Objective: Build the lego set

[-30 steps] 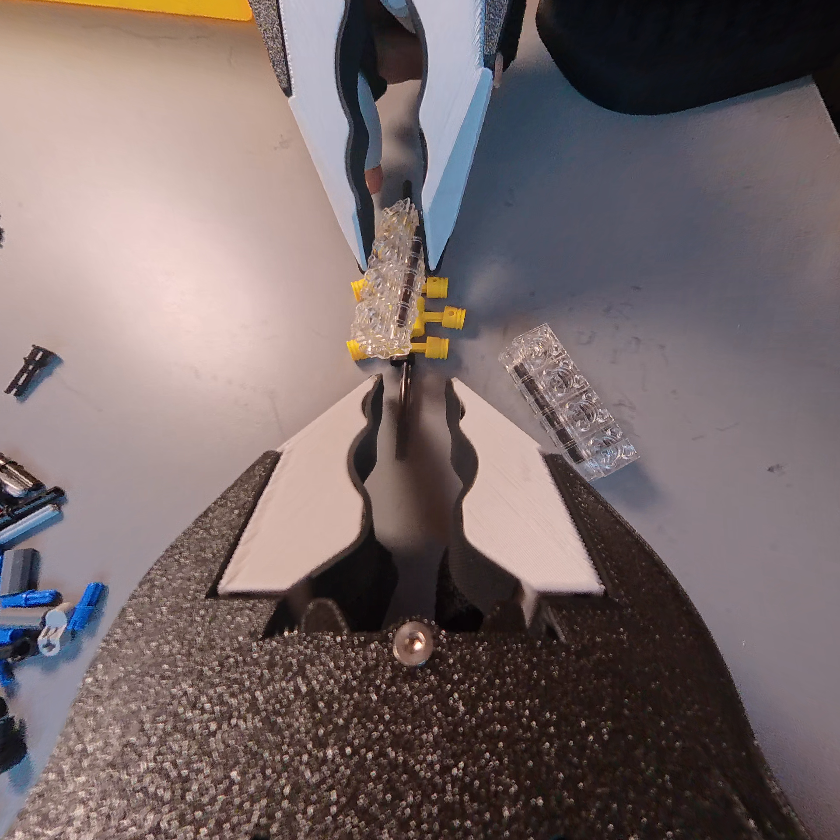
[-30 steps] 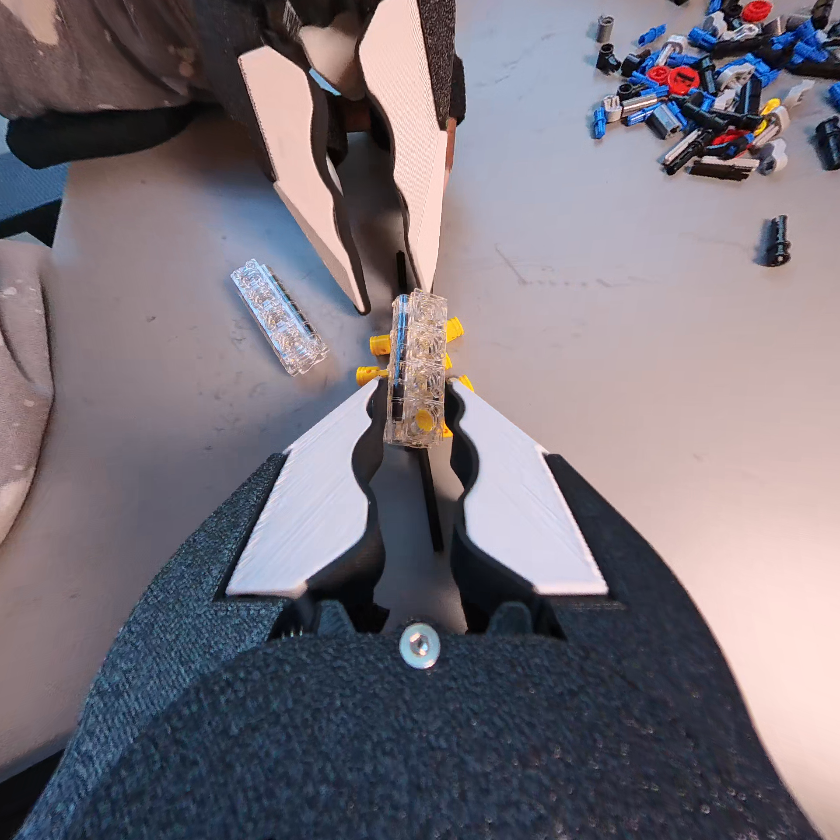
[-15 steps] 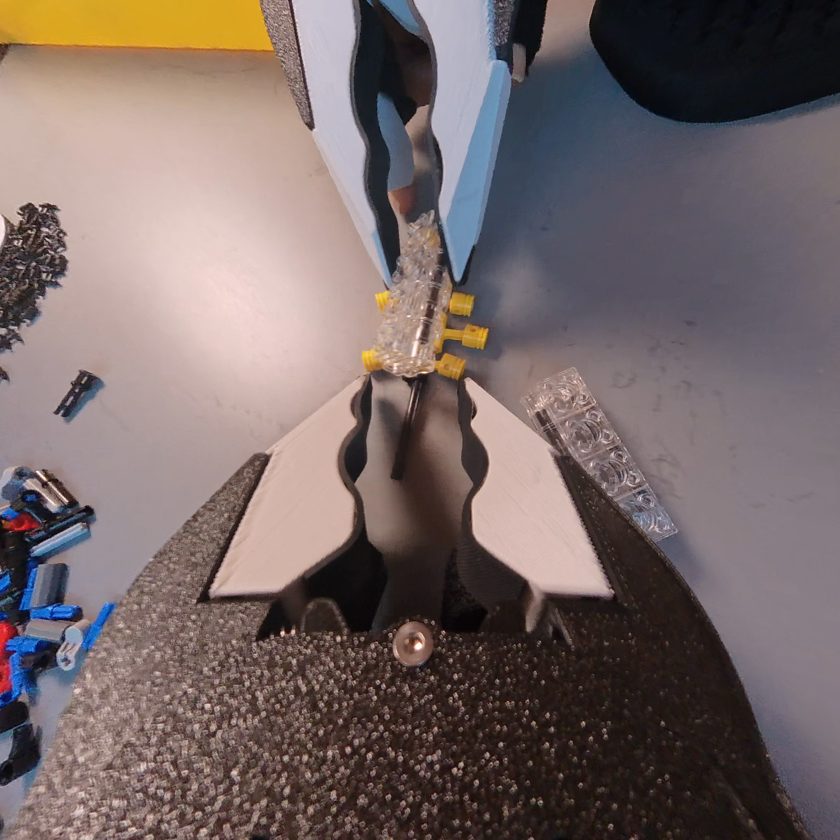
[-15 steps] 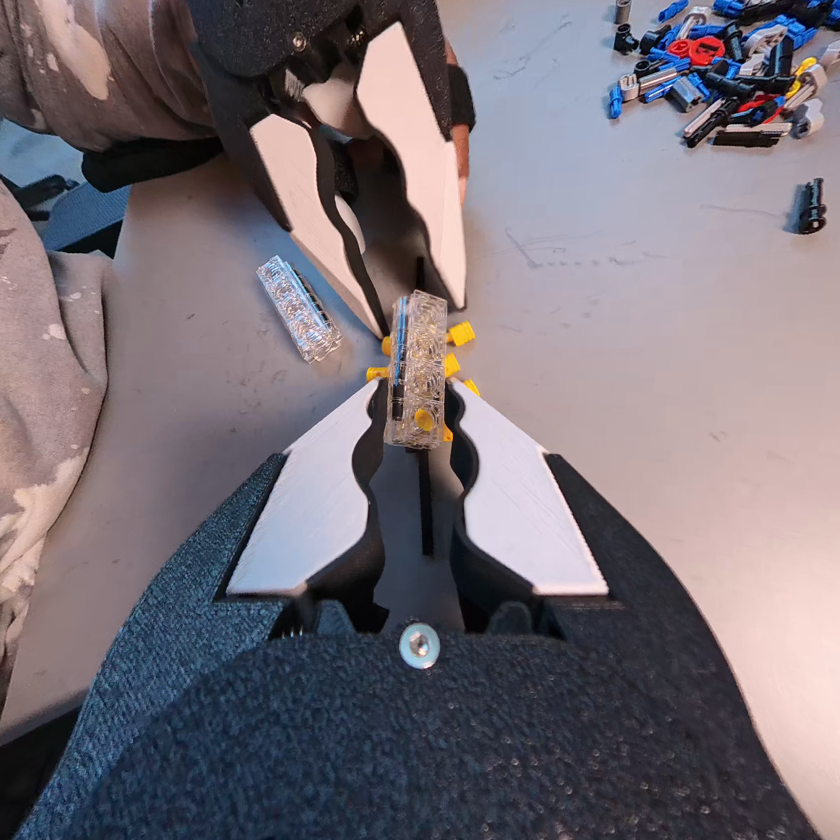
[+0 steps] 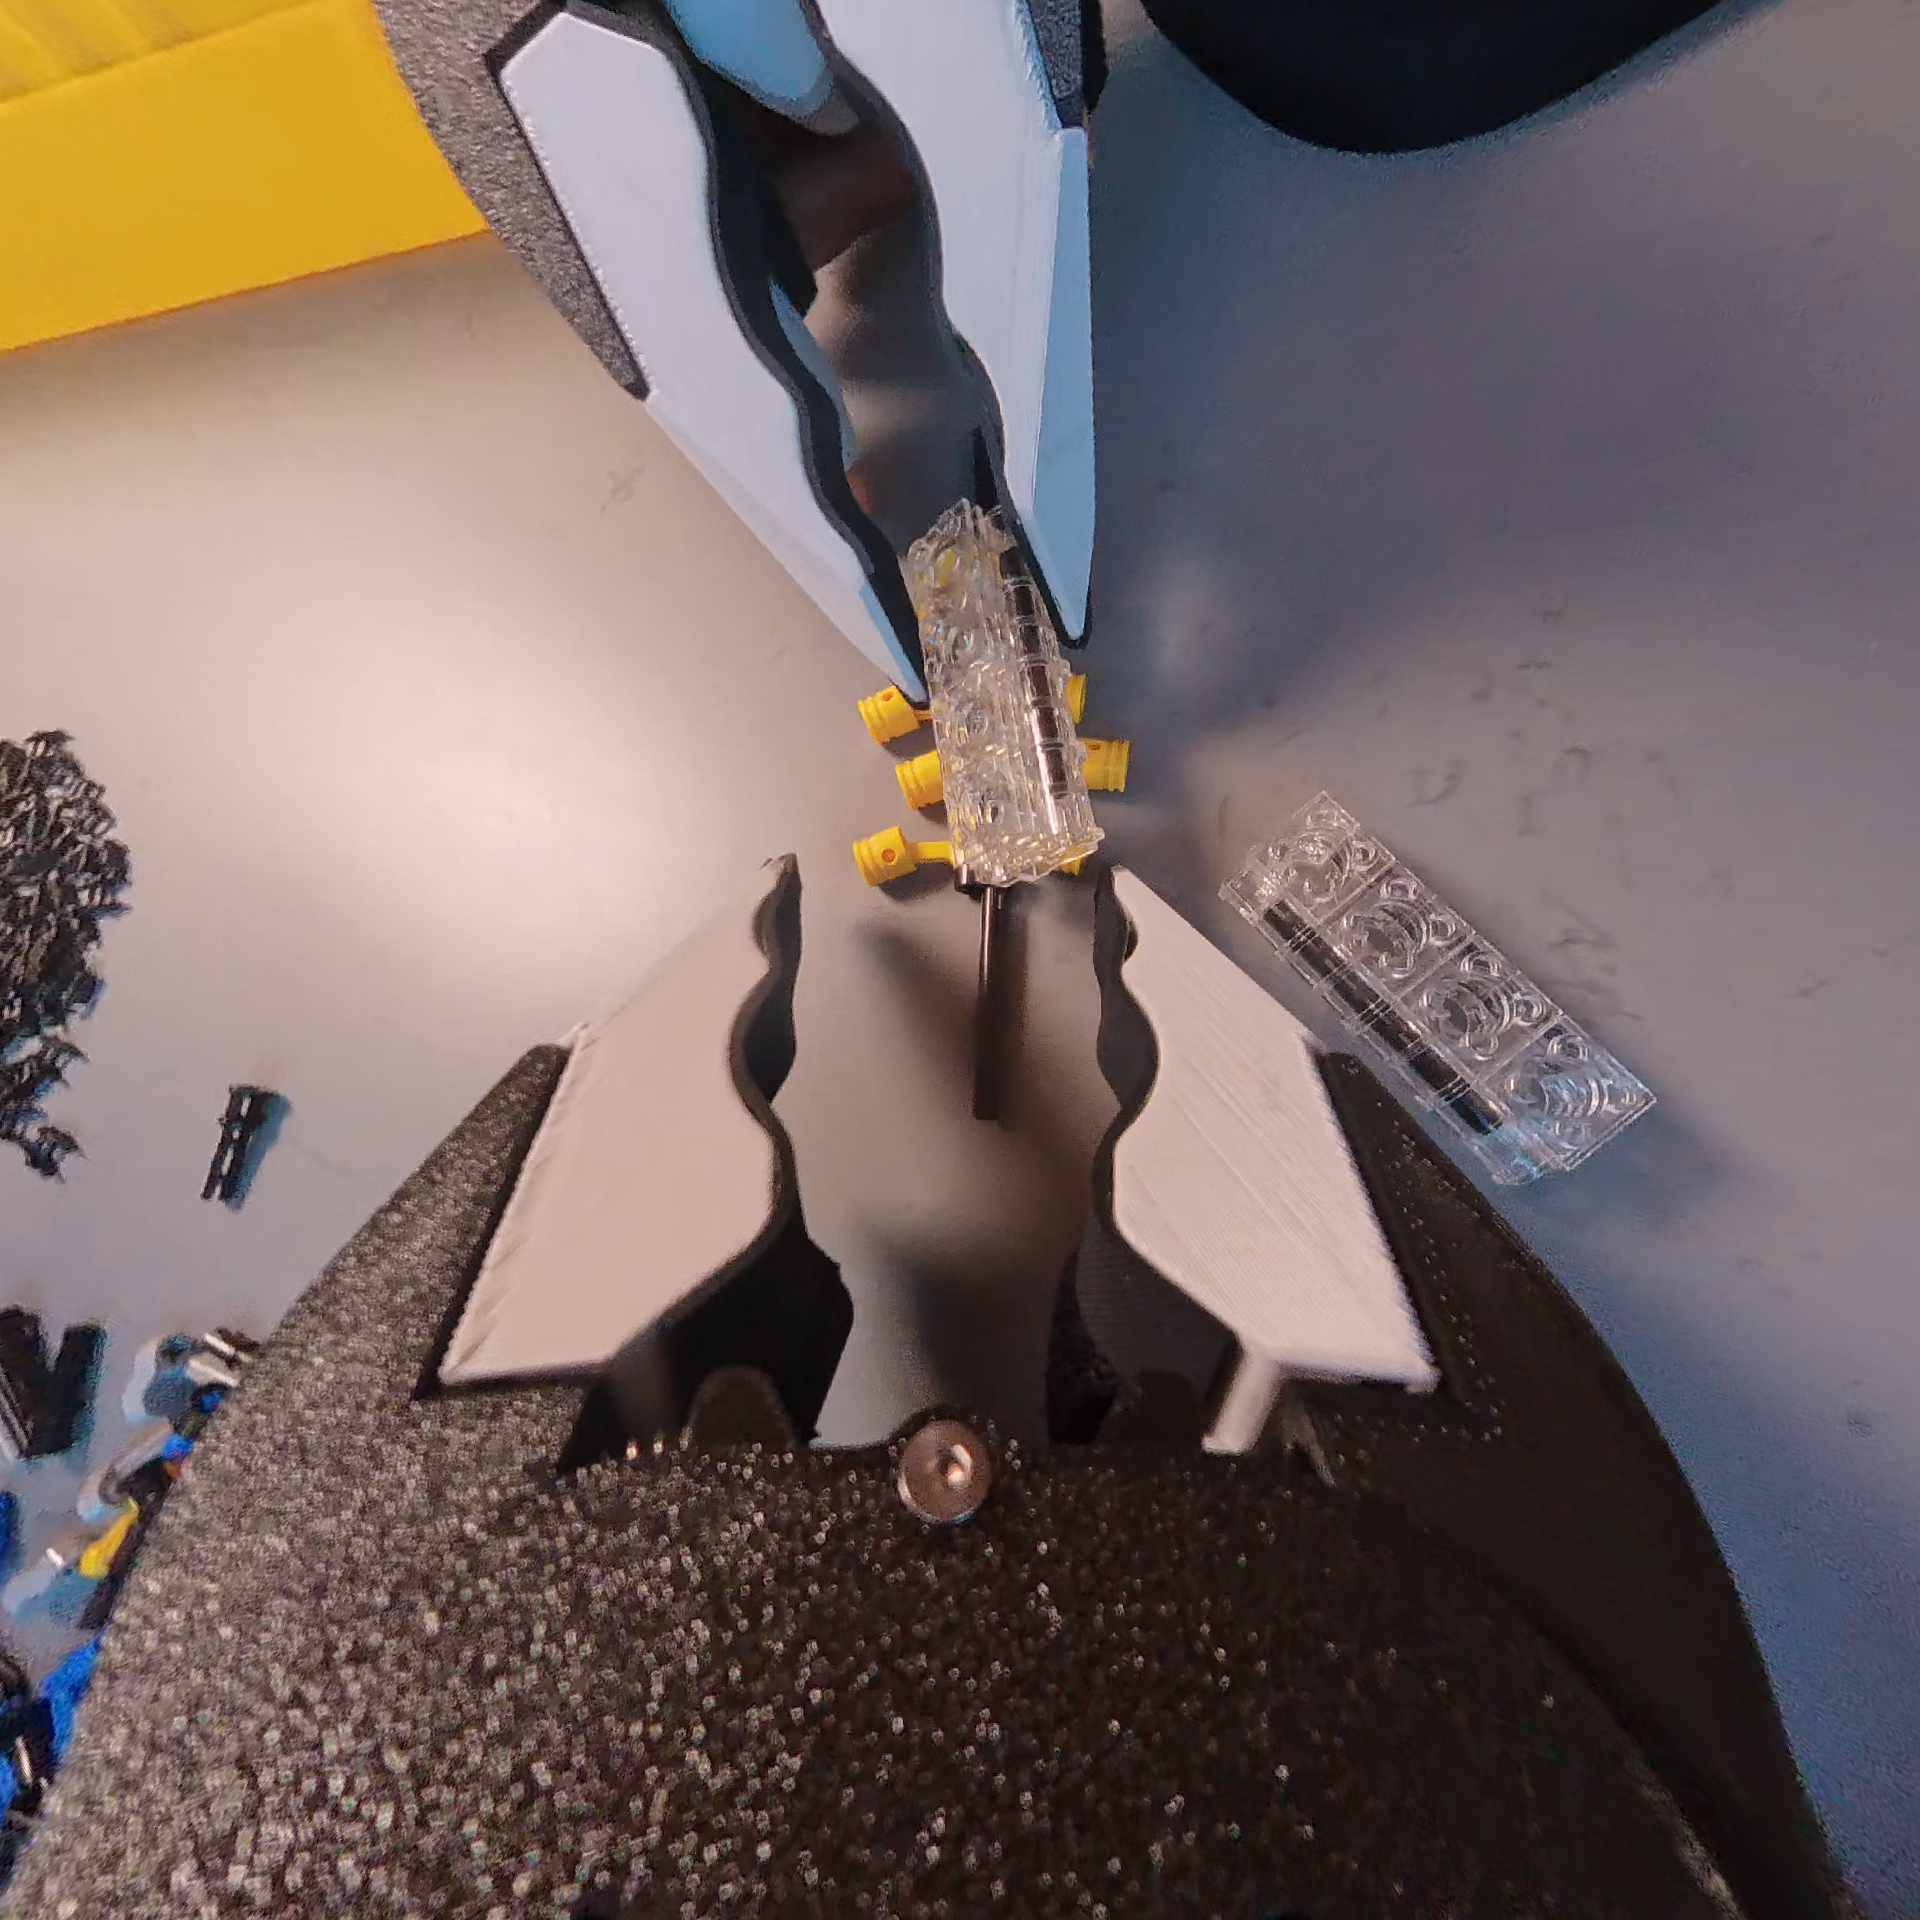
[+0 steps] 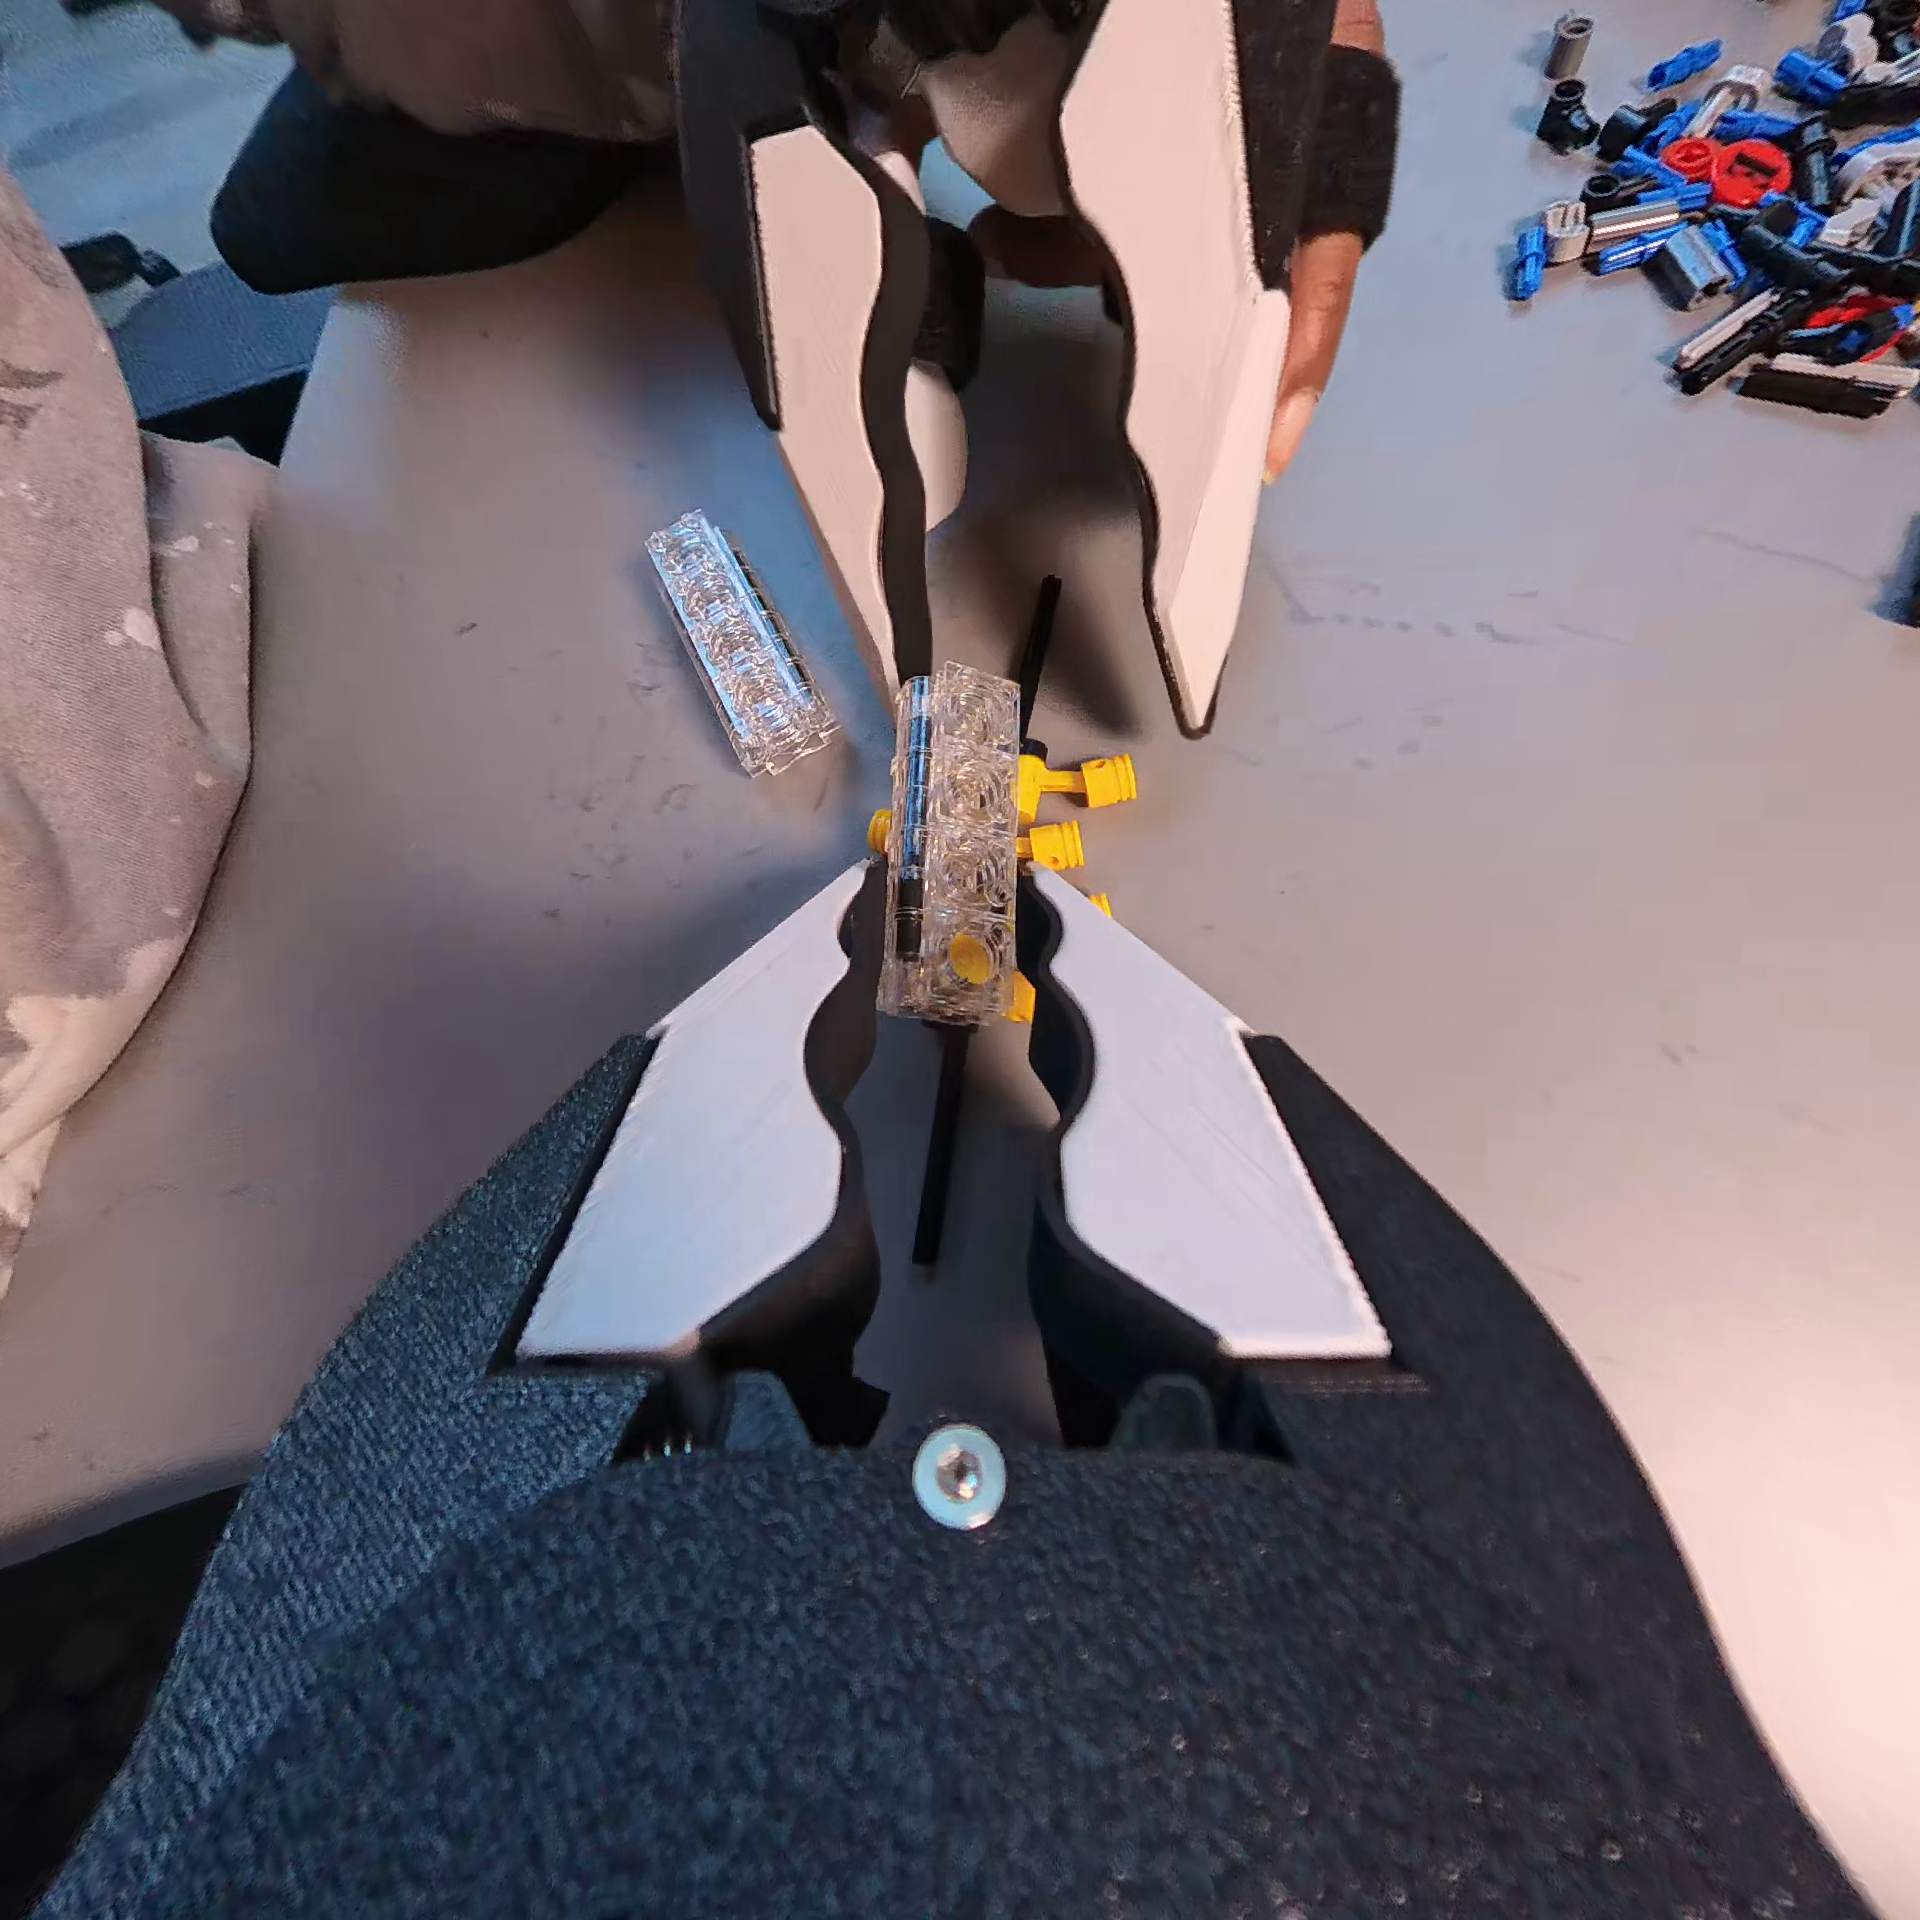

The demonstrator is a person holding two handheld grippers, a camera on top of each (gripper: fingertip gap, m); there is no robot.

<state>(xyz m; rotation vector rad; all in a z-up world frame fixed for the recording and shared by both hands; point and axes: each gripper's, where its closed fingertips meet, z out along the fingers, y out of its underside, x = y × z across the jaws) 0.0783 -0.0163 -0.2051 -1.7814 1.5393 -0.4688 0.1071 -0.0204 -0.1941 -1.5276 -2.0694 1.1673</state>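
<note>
The right claw (image 6: 951, 894) pinches the clear engine block (image 6: 951, 842) with yellow pistons (image 6: 1081, 795), the left claw (image 5: 945, 883) spread facing it, a second clear block (image 5: 1439, 1003) beside its right finger; no writing legible.

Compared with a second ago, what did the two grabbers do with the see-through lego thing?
The left gripper spread its fingers wider around the black axle and took hold of nothing. The right gripper stayed shut on the clear block with yellow pistons. The spare clear block stayed lying on the table.
</note>
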